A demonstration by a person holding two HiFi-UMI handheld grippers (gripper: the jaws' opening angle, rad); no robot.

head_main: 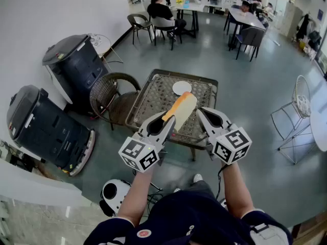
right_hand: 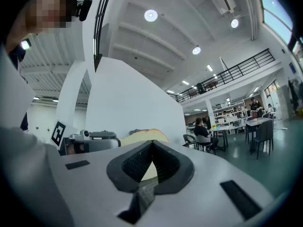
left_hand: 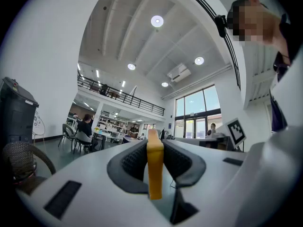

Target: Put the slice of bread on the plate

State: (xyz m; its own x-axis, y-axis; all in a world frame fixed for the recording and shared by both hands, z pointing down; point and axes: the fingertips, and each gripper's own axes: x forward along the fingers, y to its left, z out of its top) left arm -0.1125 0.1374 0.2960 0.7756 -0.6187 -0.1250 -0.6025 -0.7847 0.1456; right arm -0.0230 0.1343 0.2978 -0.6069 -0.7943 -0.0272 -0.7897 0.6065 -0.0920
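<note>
Bread slice is clamped in the left gripper, whose jaws press on its two flat faces near one end. In the left gripper view it shows as a narrow upright band between the pads, so it is held on edge. Its long axis runs straight forward out of that gripper, with most of its length beyond the jaw tips and hanging in the air above the woven worktop, touching nothing else. The white plate lies ahead of the left gripper and below it, just past the far end of the slice and roughly in line with that axis. The coming move therefore looks like a reach forward and down rather than sideways. Because the slice stands on edge, the wrist will probably need to roll so that a flat face meets the plate. The right gripper hovers just beside the slice, on its right, about level with the left one. Its jaws are together at the tips with nothing between them, and its own view shows the bread only beyond them, off to its left. The left gripper is the one placed to do the work.
</note>
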